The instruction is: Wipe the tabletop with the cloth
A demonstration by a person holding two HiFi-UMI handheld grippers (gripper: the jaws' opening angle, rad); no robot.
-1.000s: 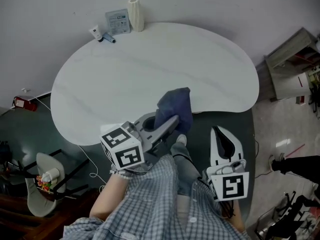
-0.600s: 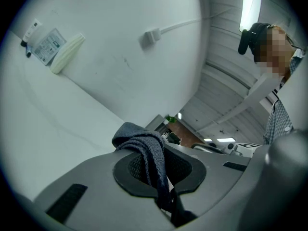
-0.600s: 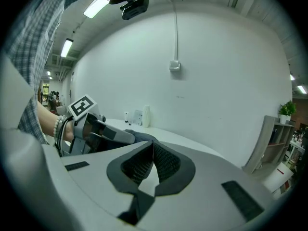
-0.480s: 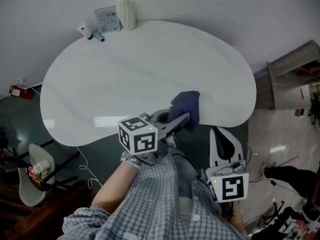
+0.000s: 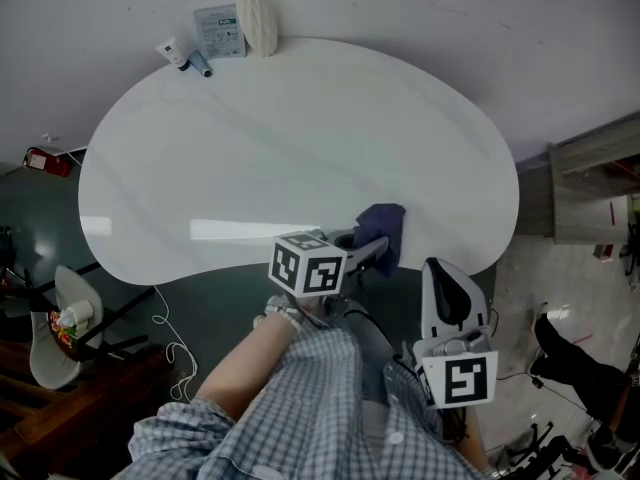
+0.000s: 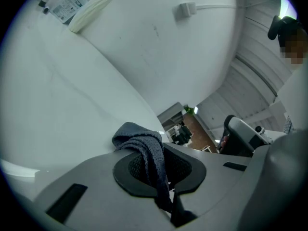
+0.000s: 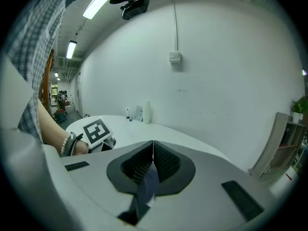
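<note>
Cloth (image 5: 385, 224) clamped by left gripper (image 5: 376, 253) at tabletop (image 5: 250, 138) edge, plainest in its own view; right gripper (image 5: 444, 270) closed empty, held off-table.

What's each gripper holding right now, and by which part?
The left gripper pinches the dark blue woven cloth by a bunched fold; the rest bulges past its jaws. The right gripper is shut, empty.

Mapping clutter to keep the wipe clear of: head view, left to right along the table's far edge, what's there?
small white tube → printed packet → ribbed white vase
</note>
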